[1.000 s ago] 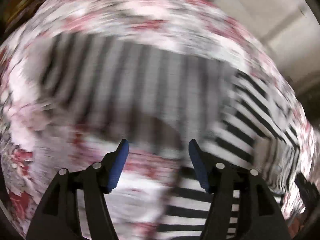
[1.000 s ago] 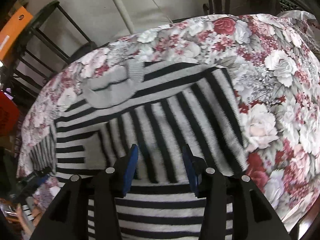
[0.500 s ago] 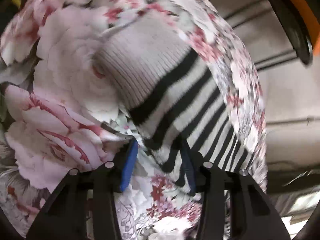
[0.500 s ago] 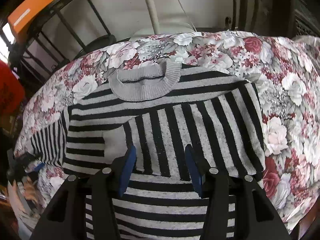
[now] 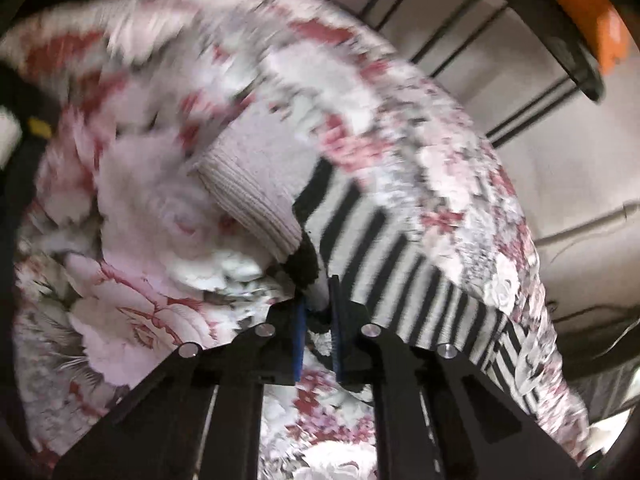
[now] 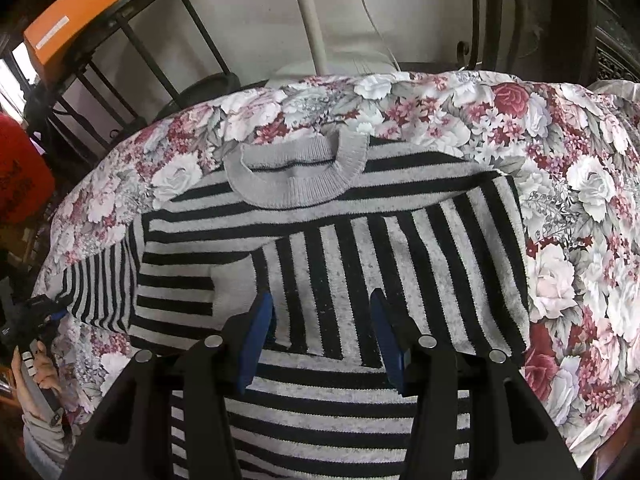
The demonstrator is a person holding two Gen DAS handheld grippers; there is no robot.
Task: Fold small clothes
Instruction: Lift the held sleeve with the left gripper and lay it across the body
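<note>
A grey and black striped sweater (image 6: 360, 264) lies on a floral tablecloth (image 6: 568, 216), collar (image 6: 296, 176) at the far side. Its right sleeve is folded across the chest. Its left sleeve (image 5: 384, 248) stretches out to the left, with a plain grey cuff (image 5: 252, 188). My left gripper (image 5: 318, 300) is shut on the sleeve's edge just behind the cuff; it also shows at the left edge of the right wrist view (image 6: 38, 316). My right gripper (image 6: 322, 320) is open and empty, hovering over the folded sleeve on the chest.
A black metal rack (image 6: 132, 52) with an orange box (image 6: 68, 24) stands behind the table at the left. A white pole (image 6: 308, 20) and a dark metal chair (image 6: 500, 12) stand against the wall behind. The table edge drops away at the right.
My left gripper swung to the outstretched left sleeve and closed on its edge behind the cuff. My right gripper stayed open and drew back a little from the sweater.
</note>
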